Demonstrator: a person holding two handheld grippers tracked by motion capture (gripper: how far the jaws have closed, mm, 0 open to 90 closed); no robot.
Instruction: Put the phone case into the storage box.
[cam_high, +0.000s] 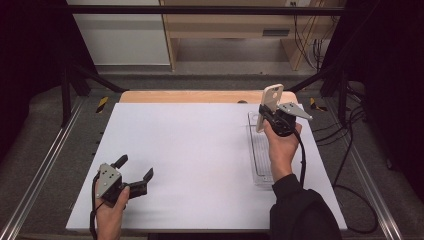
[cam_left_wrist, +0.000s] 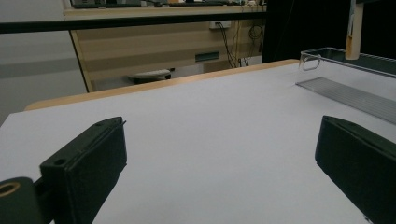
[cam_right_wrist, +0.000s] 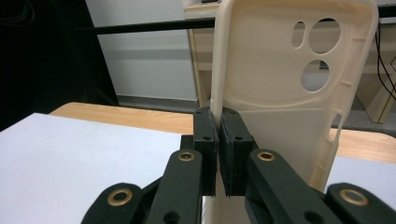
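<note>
A cream phone case (cam_high: 269, 106) (cam_right_wrist: 289, 93) with round camera cut-outs stands upright in the air, pinched at its left edge by my right gripper (cam_high: 265, 112) (cam_right_wrist: 218, 140), which is shut on it. It hangs over the far end of a clear plastic tray (cam_high: 260, 150) at the table's right side. The case's lower end (cam_left_wrist: 353, 30) hovers above the tray's rim (cam_left_wrist: 336, 55) in the left gripper view. My left gripper (cam_high: 134, 169) (cam_left_wrist: 219, 168) rests low over the white table top (cam_high: 190, 150) at the near left, jaws wide open with nothing between them.
The white sheet lies on a wooden table (cam_high: 190, 96) whose far edge shows bare wood. Black frame bars (cam_high: 200, 9) run around the table, and cables (cam_high: 350, 140) trail at the right. A wooden desk (cam_high: 225, 30) stands beyond.
</note>
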